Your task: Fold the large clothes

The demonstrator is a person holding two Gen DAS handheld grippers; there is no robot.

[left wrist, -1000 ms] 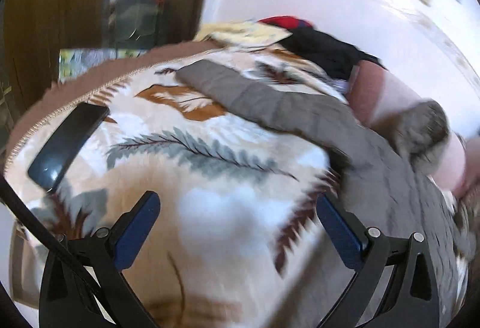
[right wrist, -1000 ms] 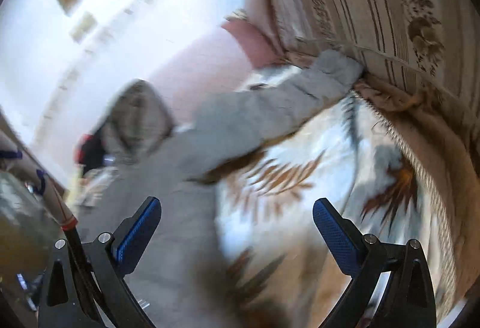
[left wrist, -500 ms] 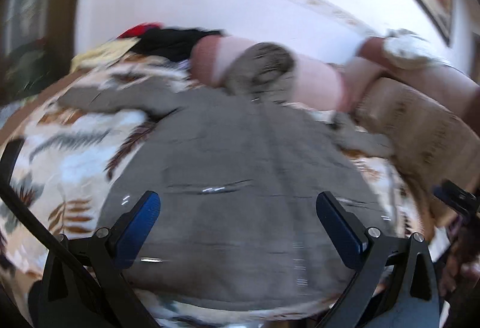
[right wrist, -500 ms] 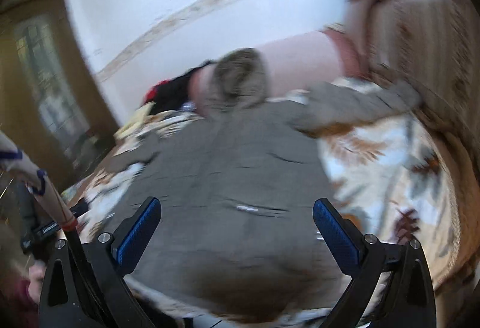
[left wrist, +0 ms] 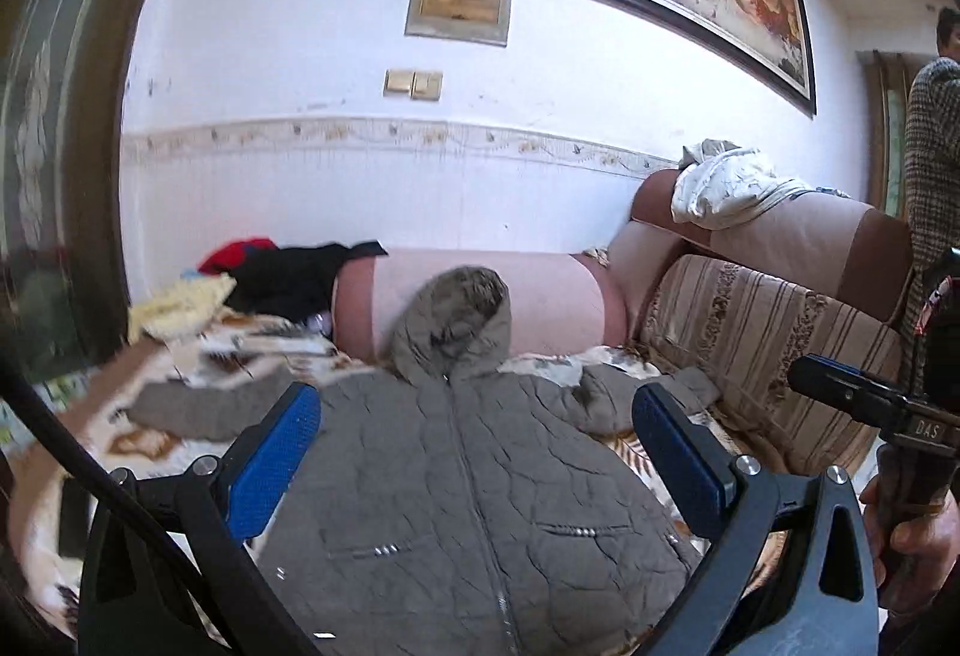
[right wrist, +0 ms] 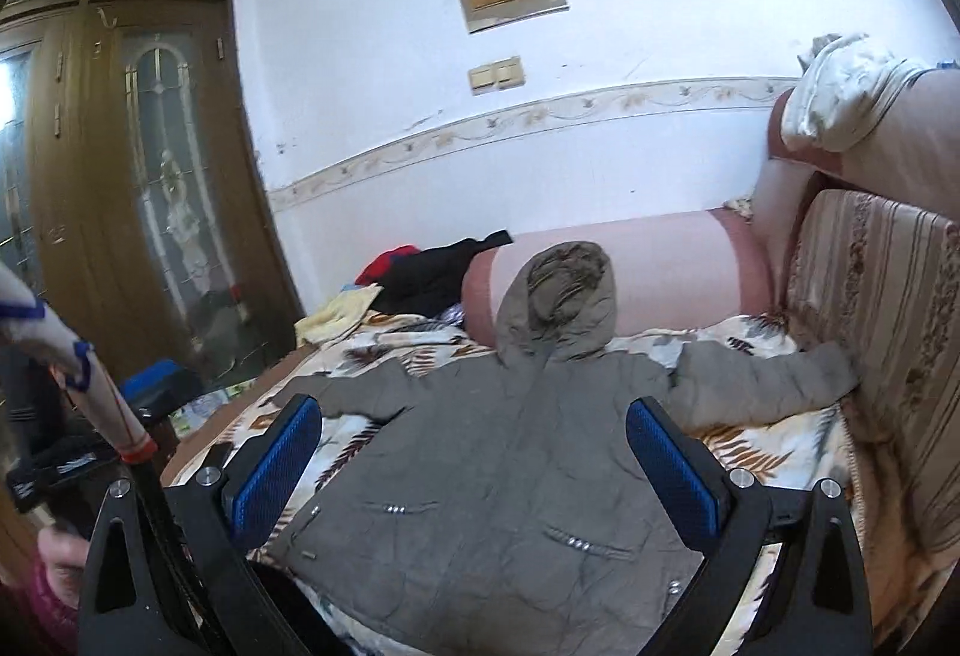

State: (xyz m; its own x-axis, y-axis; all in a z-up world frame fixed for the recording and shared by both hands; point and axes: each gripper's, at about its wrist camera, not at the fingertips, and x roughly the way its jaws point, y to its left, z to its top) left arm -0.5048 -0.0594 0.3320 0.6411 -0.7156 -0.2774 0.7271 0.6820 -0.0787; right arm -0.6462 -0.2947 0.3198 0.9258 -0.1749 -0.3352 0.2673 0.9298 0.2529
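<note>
Above the leaf-print blanket (right wrist: 774, 446), both tongs are held level and spread wide, grasping nothing: left gripper (left wrist: 474, 452), right gripper (right wrist: 474, 452). A grey hooded jacket (right wrist: 510, 470) is laid flat, face up, hood against the pink bolster (right wrist: 660, 266). Only the right view shows the wooden door (right wrist: 138, 164); only the left, a bystander's sleeve (left wrist: 930, 128).
</note>
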